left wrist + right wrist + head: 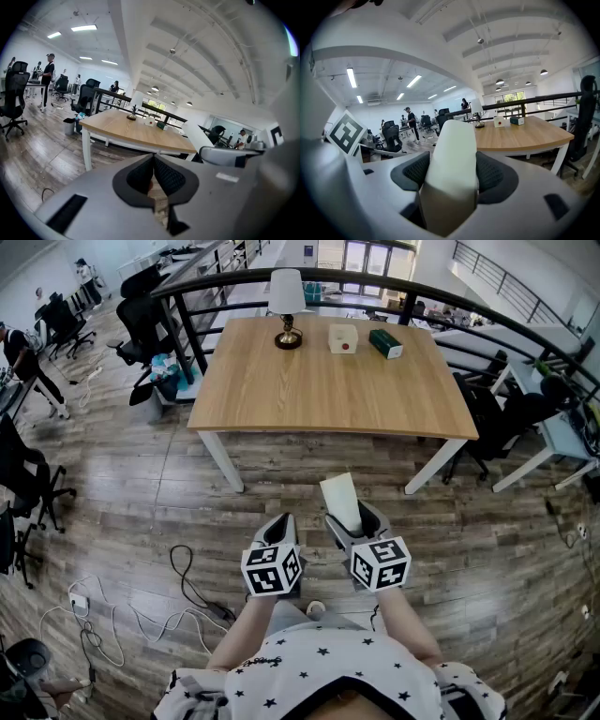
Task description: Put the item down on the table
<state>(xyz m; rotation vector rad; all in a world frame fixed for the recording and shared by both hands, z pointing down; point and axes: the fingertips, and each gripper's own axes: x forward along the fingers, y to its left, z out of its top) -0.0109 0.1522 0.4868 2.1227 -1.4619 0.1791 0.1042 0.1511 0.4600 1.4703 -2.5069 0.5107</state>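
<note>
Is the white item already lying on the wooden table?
No, the white item is clamped between the jaws of the right gripper above the floor, short of the table.

The lower end of the white item [454, 140] is lost between the pads of the right tongs [453, 172]. In the head view the marker cubes [272, 568] hide the person's hands. On the desk [328, 390], any print on the white box [343, 338] and the green box [385, 344] is too small to read. The bottom edge cuts off the person's body.
</note>
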